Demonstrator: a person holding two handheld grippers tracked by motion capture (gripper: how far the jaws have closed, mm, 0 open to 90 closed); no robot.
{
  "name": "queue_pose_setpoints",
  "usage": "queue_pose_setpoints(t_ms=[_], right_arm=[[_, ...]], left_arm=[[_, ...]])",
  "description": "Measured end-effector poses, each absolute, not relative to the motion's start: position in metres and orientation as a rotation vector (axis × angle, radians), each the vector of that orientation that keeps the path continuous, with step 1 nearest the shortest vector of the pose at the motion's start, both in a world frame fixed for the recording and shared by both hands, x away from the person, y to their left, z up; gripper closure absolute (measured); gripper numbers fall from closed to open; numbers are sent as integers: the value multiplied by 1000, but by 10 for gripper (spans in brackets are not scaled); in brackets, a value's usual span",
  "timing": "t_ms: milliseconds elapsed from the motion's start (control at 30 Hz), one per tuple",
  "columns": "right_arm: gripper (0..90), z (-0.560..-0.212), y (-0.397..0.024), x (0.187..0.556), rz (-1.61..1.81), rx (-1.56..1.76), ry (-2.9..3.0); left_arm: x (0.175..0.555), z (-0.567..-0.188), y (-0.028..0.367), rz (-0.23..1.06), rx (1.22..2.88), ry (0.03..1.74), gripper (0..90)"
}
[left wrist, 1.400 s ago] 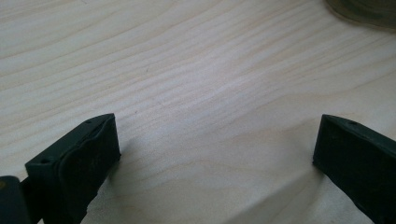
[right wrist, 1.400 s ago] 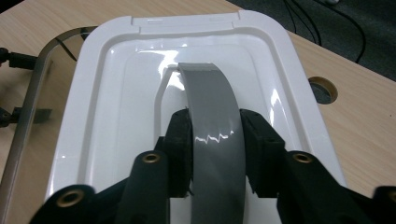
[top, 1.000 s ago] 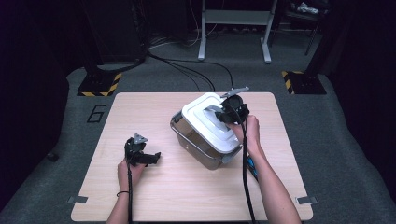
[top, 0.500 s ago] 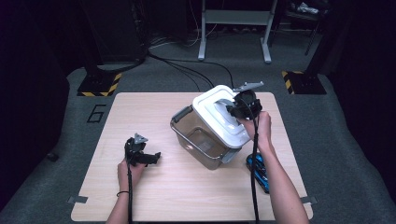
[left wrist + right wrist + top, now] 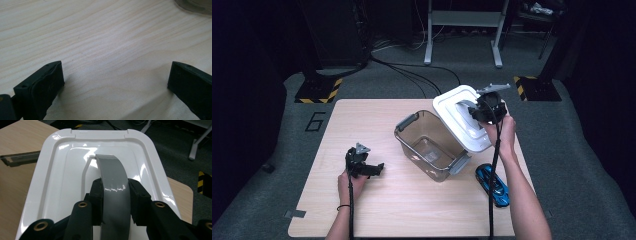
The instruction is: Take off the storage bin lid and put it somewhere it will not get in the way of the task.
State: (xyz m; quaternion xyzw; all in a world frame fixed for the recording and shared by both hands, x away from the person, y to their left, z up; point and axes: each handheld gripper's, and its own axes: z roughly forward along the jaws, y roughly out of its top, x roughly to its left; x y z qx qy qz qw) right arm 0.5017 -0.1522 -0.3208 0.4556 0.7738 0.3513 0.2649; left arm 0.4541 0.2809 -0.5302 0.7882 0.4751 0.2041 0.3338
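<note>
1. While the right gripper (image 5: 484, 106) clenched the grey handle (image 5: 113, 187) of the white lid (image 5: 460, 122), the lid was lifted off and tilted, over the right rim of the clear container (image 5: 427, 145).
2. In the right gripper view, the two black jaws pressed on both sides of the handle, and the lid hung below them with its far edge toward the floor beyond the table.
3. The container stood open near the middle of the wooden table (image 5: 362, 120), with a grey latch at its far-left end and another at its near-right end.
4. A blue toy car (image 5: 493, 184) lay on the table just beside the near-right corner of the container, next to the right forearm.
5. The left gripper (image 5: 362, 164) rested low on the table, well apart from the container on its left. Its jaws stood wide and released, with only bare wood between them in the left gripper view.
</note>
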Motion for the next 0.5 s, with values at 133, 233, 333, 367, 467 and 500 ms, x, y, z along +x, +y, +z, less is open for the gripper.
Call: queue_pose_setpoints(t_ms=[133, 233, 333, 367, 467, 500], right_arm=[[672, -322, -161, 505, 932, 1249, 2060], [672, -324, -166, 508, 923, 1272, 2051], [672, -327, -173, 511, 918, 1298, 2033], [672, -328, -175, 512, 916, 1296, 2029], [672, -331, -181, 515, 906, 1325, 2015], [672, -332, -184, 517, 901, 1323, 2013]], left_arm=[[454, -530, 281, 534, 2057, 1239, 5], [454, -530, 281, 533, 2057, 1239, 5], [454, -530, 281, 533, 2058, 1240, 5], [454, -530, 281, 533, 2057, 1240, 5], [454, -530, 281, 534, 2057, 1239, 5], [454, -530, 281, 533, 2057, 1240, 5]])
